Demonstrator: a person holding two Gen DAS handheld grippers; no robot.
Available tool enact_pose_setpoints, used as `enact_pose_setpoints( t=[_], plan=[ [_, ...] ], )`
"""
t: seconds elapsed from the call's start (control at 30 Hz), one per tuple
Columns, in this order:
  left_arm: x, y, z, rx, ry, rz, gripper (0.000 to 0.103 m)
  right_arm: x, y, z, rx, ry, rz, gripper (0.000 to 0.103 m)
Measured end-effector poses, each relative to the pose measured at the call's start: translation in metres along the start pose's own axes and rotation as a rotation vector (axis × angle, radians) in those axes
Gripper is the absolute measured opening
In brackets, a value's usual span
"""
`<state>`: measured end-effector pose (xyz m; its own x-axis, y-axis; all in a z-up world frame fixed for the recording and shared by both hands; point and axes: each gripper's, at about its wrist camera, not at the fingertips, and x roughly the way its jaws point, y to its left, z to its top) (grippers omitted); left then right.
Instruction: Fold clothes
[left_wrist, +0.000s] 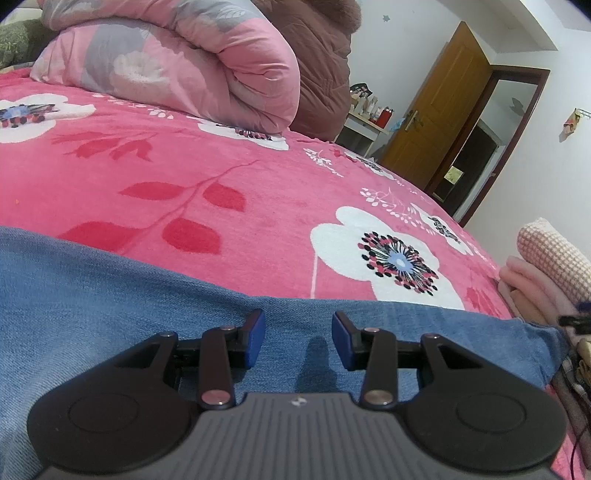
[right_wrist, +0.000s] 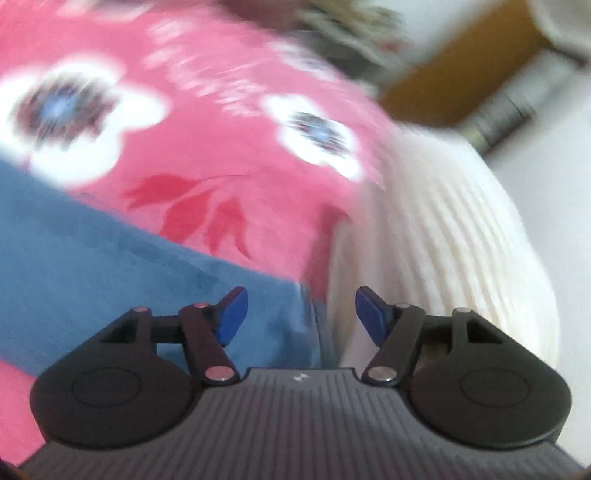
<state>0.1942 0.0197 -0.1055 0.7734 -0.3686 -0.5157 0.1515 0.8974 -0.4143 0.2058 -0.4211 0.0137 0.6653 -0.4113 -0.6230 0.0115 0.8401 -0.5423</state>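
Note:
A blue denim garment (left_wrist: 92, 288) lies flat across the near side of a bed covered by a pink floral blanket (left_wrist: 258, 184). My left gripper (left_wrist: 298, 321) rests low over the denim, close to its far edge. It is open, with only flat cloth and a shadow showing in the gap. The right wrist view is blurred. There my right gripper (right_wrist: 301, 295) is open and empty above the end of the denim (right_wrist: 74, 240). A white ribbed knit garment (right_wrist: 443, 240) lies just to its right.
A rolled pink flowered quilt (left_wrist: 184, 66) and a brown coat (left_wrist: 321, 74) are heaped at the far side of the bed. Folded pink and knitted clothes (left_wrist: 546, 266) are stacked at the right edge. Beyond stand a small table with bottles (left_wrist: 369, 118) and a wooden door (left_wrist: 439, 110).

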Motion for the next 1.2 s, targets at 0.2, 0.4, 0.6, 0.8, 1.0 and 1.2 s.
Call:
enact_pose_setpoints(
  t=[0.2, 0.4, 0.6, 0.8, 1.0, 1.2],
  plan=[
    [0.000, 0.000, 0.000, 0.003, 0.000, 0.002, 0.042, -0.018, -0.006, -0.062, 0.202, 0.039, -0.072, 0.066],
    [0.000, 0.000, 0.000, 0.000, -0.001, -0.001, 0.042, 0.001, -0.005, -0.063, 0.287, 0.044, -0.112, 0.063],
    [0.000, 0.000, 0.000, -0.001, -0.001, -0.004, 0.042, -0.009, 0.009, -0.082, 0.570, -0.034, 0.021, 0.057],
    [0.000, 0.001, 0.000, -0.001, -0.001, -0.004, 0.042, 0.022, 0.007, -0.104, 0.856, 0.005, 0.054, 0.052],
    [0.000, 0.000, 0.000, 0.000, -0.002, -0.004, 0.042, 0.055, 0.011, -0.106, 1.040, -0.032, -0.046, 0.052],
    [0.000, 0.000, 0.000, 0.000, -0.001, -0.004, 0.042, 0.054, 0.021, -0.098, 0.944, -0.109, -0.082, 0.016]
  ],
)
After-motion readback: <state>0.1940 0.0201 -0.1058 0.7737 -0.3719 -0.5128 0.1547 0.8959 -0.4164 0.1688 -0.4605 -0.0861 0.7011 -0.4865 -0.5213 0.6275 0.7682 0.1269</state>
